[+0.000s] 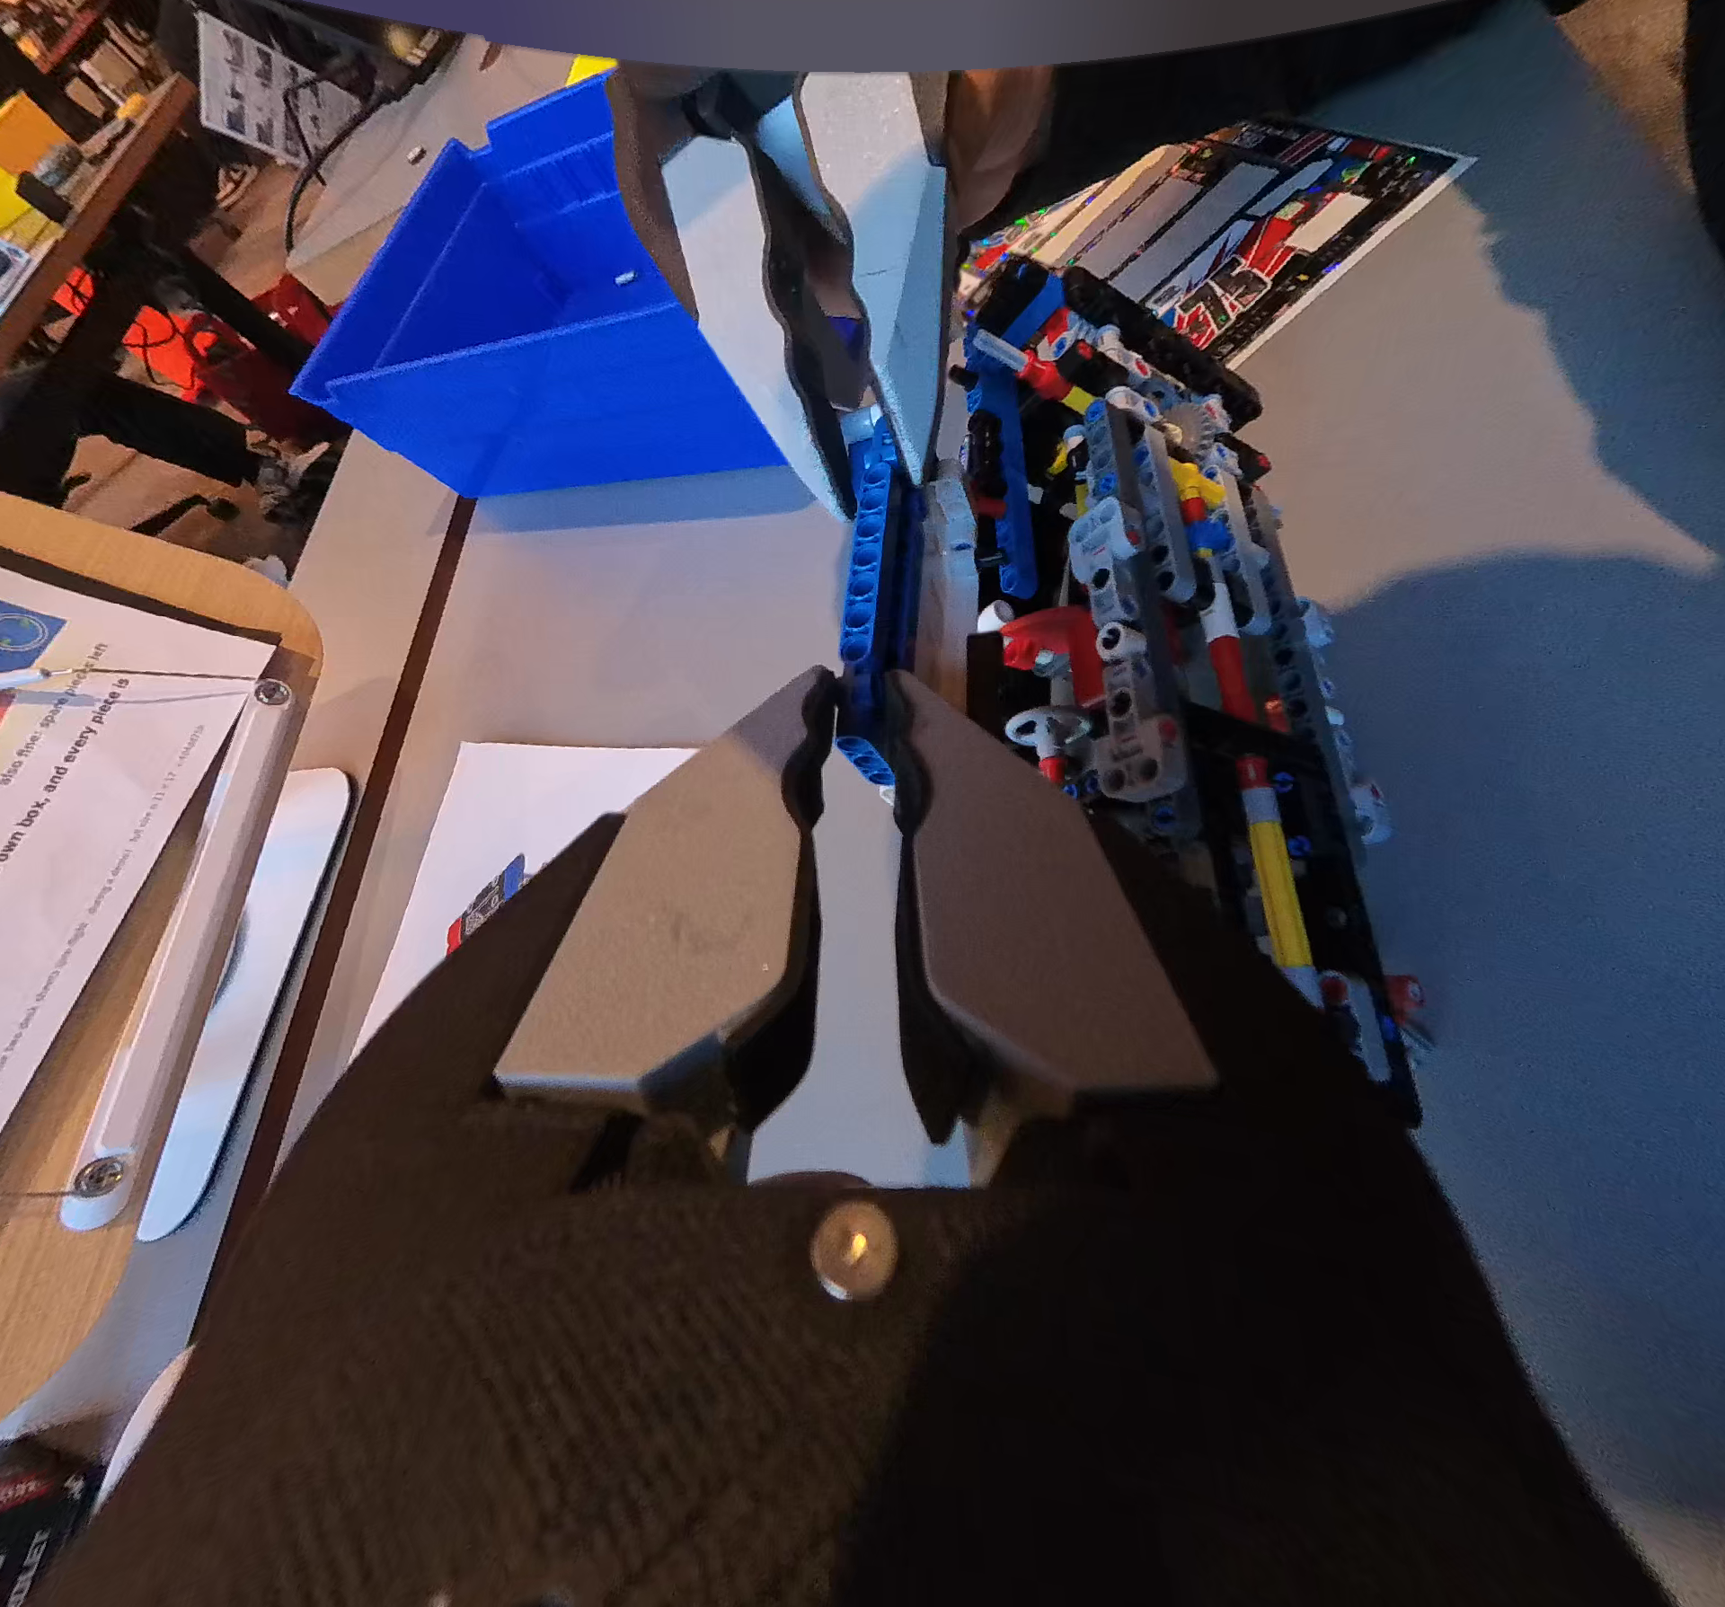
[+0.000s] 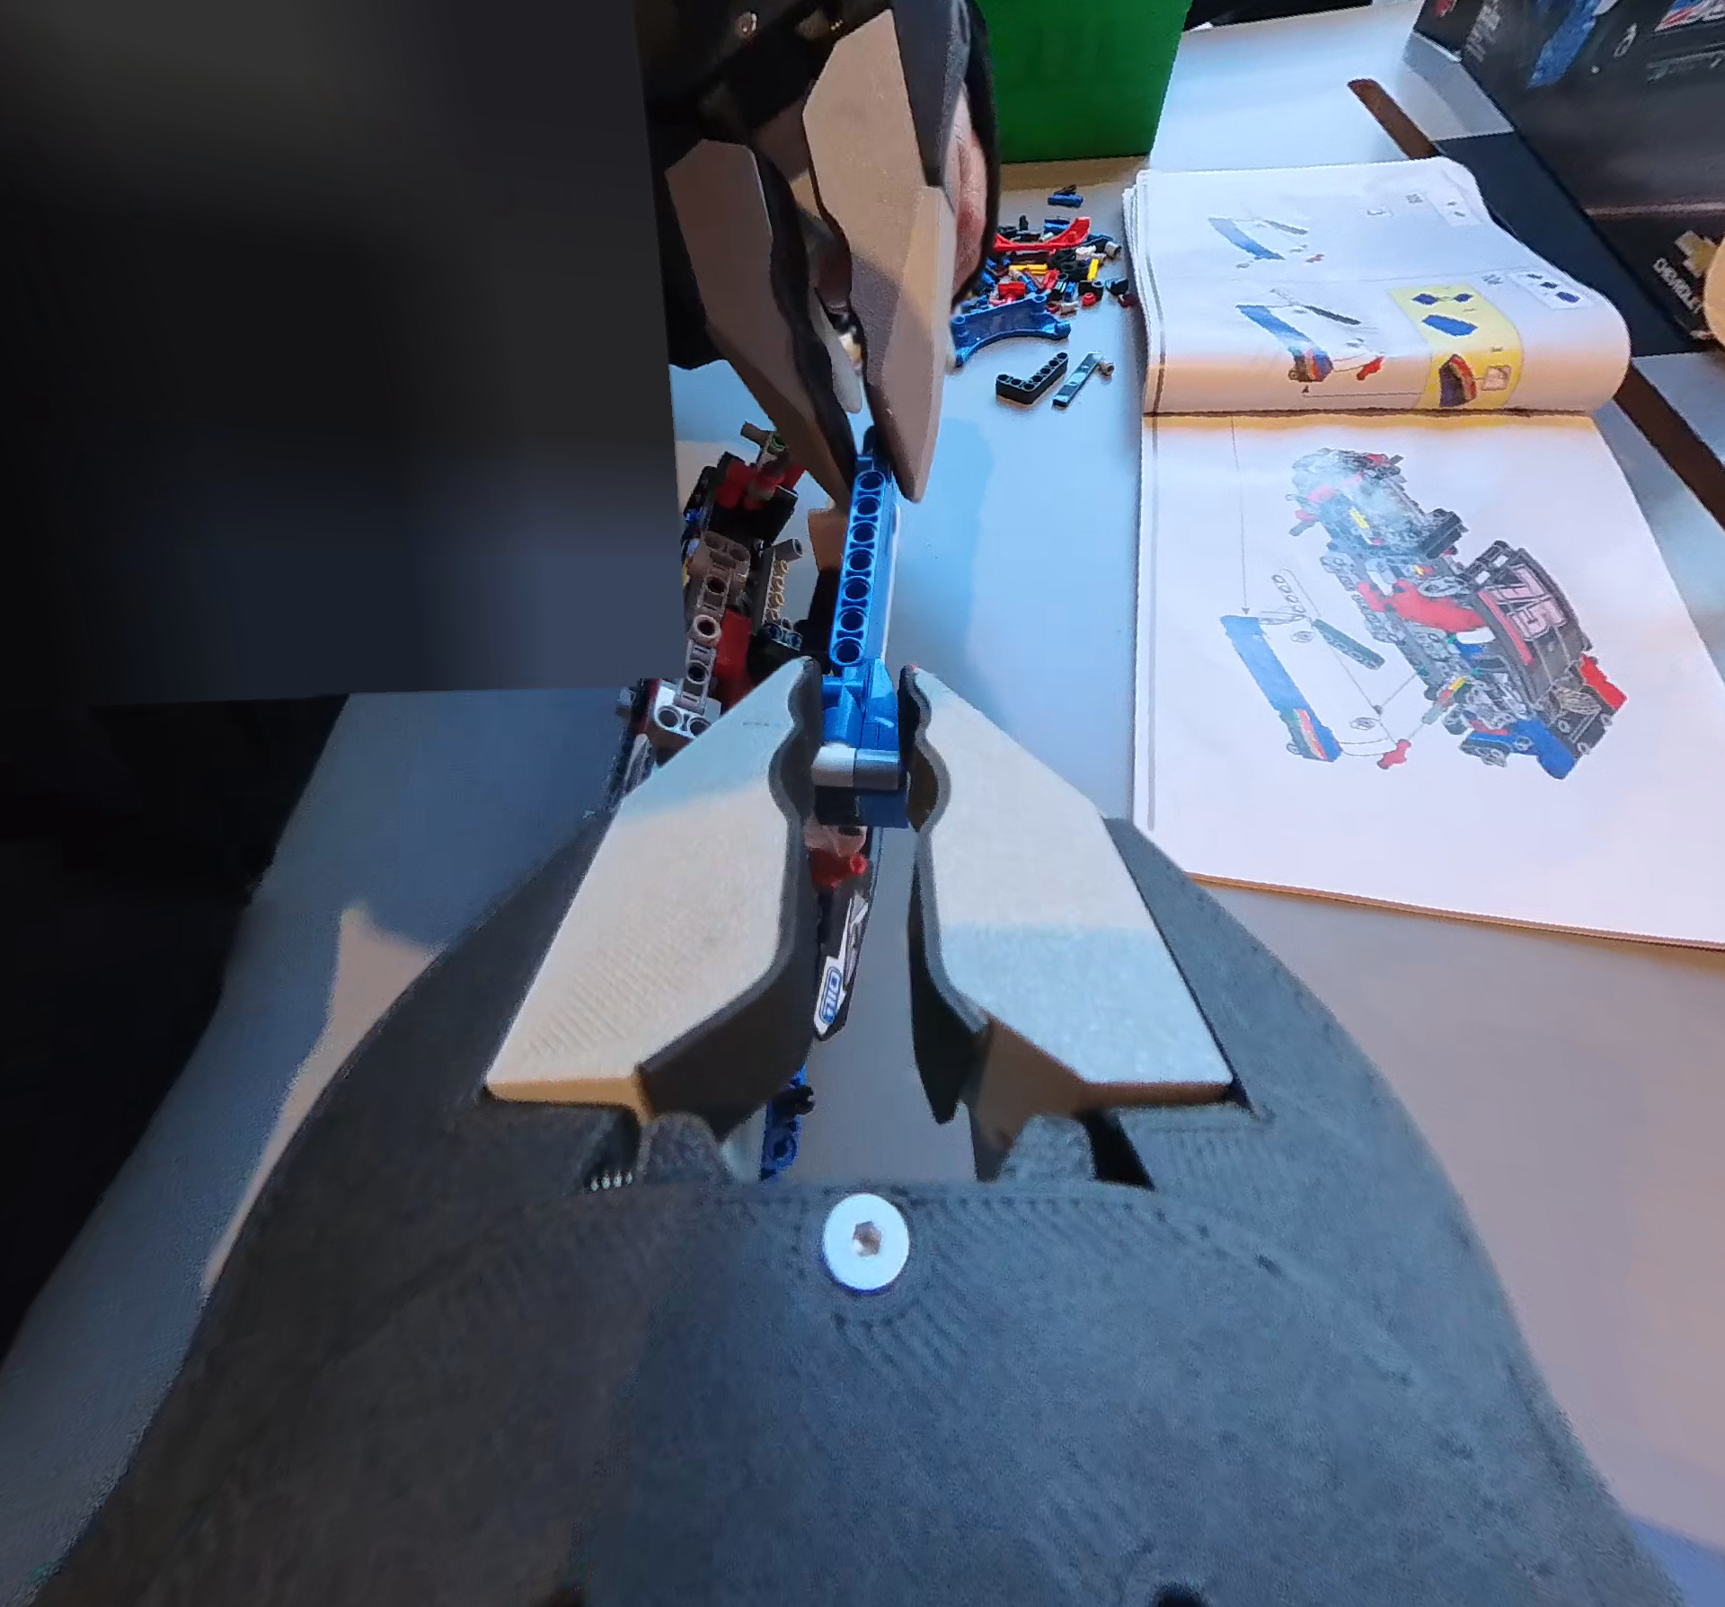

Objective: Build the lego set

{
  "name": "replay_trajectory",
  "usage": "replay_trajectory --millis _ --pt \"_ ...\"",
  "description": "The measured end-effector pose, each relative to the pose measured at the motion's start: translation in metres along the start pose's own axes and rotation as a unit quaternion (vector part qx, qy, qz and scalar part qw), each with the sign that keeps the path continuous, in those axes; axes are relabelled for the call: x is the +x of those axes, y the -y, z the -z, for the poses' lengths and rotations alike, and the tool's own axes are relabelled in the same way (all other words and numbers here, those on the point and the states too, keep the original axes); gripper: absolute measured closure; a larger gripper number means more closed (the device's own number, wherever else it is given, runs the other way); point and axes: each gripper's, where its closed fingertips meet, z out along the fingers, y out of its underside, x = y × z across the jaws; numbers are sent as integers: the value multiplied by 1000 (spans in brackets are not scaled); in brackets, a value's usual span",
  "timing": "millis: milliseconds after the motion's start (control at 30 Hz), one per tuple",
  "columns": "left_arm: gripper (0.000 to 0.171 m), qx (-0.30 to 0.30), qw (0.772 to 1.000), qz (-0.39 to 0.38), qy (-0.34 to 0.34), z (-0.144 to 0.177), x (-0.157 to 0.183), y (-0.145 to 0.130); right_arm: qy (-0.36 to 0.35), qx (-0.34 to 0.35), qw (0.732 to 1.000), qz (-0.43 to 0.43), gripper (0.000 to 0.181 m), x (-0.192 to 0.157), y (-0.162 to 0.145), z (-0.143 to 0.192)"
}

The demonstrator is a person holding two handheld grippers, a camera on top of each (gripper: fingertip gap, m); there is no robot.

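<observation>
The long blue perforated lego beam (image 1: 866, 573) runs lengthwise between both grippers: left gripper (image 1: 863, 704) clamps one end, right gripper (image 2: 863, 722) clamps the other.

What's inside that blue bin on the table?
The blue bin shows bare blue walls and one small pale piece on its inner wall. The right tool covers its near corner, so anything there stays hidden.
</observation>
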Motion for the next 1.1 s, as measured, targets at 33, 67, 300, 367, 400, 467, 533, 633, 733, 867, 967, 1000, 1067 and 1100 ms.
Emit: replay_trajectory --millis 33,67,300,367,400,467,533,633,733,867,967,1000,1067,1100 --pt "165 3 1000 2 -2 0 0 -1 -4 -3 1000 9 168 0 -1 0" --pt "165 5 1000 3 -3 -1 0 -1 -11 -8 1000 20 169 0 -2 -1" --pt "165 -4 999 -48 14 -4 4 -6 -48 -35 994 89 169 -2 -4 -1" --pt "165 -6 999 -50 20 -5 3 -6 -56 -40 993 97 170 -2 -4 -1" --pt "165 -8 998 -51 20 -6 3 -7 -61 -41 992 102 170 -3 -4 -1" --pt "164 -12 998 -53 17 -9 6 -7 -69 -45 990 115 169 -4 -5 -2" --pt "161 -28 997 -63 19 -13 8 -10 -79 -55 986 135 170 -6 -6 -3" --pt "165 -54 995 -86 23 -17 11 -13 -98 -68 978 173 171 -10 -7 -4" --pt "165 -70 991 -105 40 -19 10 -12 -111 -74 977 165 170 -10 -6 -2" --pt "166 -85 993 -71 47 -20 6 -8 -122 -63 985 102 157 -7 -6 9" --pt "166 -109 991 -51 63 -17 -1 -5 -156 -52 984 73 155 0 -4 27" --pt "166 -107 991 -49 71 -15 -3 -1 -167 -48 983 59 153 2 -3 33" --pt "166 -101 990 -48 86 -10 -7 9 -174 -35 984 15 152 3 -3 44" --pt "166 -98 990 -51 93 -6 -8 15 -178 -30 983 -13 149 5 -3 48"
